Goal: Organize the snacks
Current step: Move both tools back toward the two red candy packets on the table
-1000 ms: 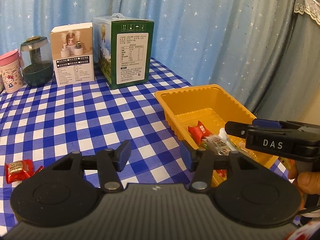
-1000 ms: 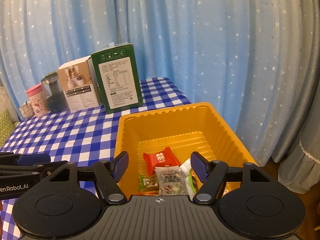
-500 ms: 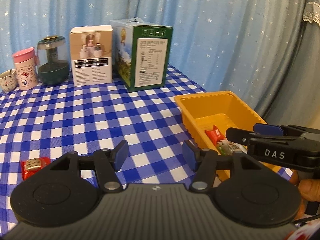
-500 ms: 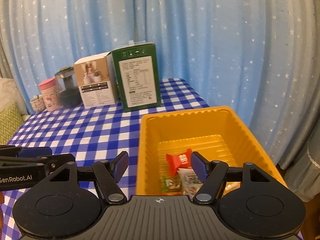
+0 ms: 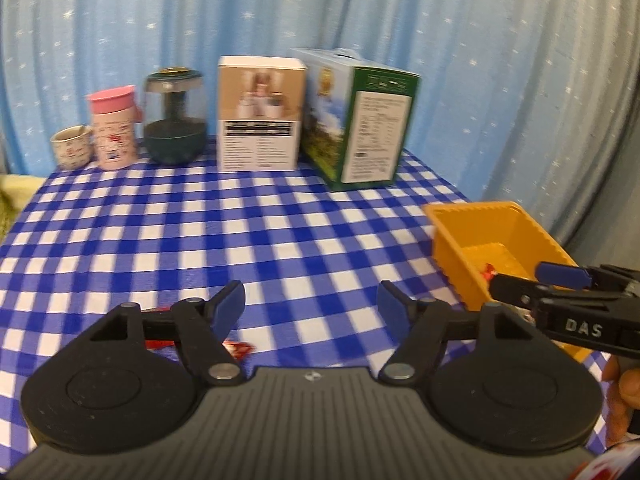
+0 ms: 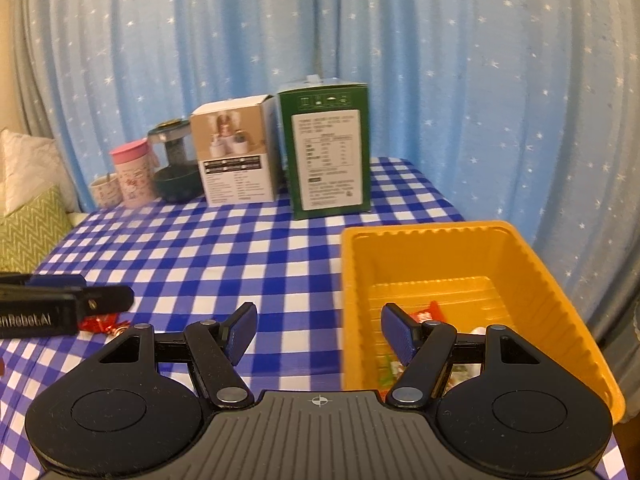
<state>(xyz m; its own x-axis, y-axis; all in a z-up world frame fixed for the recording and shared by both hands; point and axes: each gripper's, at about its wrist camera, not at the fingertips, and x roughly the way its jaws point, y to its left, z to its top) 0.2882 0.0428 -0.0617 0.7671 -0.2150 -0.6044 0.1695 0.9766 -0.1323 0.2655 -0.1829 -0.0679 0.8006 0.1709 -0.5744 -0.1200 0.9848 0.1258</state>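
Left gripper [image 5: 311,300]: jaws are seen opening, blue pads well apart, nothing is held between them; only checked cloth is seen in the gap. Right gripper [image 6: 319,330]: jaws are spread, nothing is gripped; the left pad is over the cloth, the right pad is over the near left corner of the yellow tray [image 6: 532,264].

A red-wrapped candy [image 5: 236,348] is seen lying on the desk [image 5: 200,232] just below the left gripper's left finger, partly hidden by it. In the right wrist view the same candy [image 6: 102,325] is seen under the tip of the left gripper, at the left edge.

Snacks are seen inside the tray: a red packet [image 6: 426,314] near the right pad, and green-and-white wrappers [image 6: 390,370] partly hidden behind the right finger. In the left wrist view the tray [image 5: 472,220] is found at the right edge of the desk, with the right gripper [image 5: 520,286] reaching over its near side and part of a hand [image 5: 622,390] seen behind it.

At the far edge of the desk, a row is set against the blue star-print curtain [image 5: 480,40]: small cup [image 5: 72,147], pink-lidded mug [image 5: 115,127], dark green glass jar [image 5: 175,122], white box [image 5: 260,114], green carton [image 5: 360,118]. A green zigzag cushion [image 6: 30,226] is seen left of the desk.
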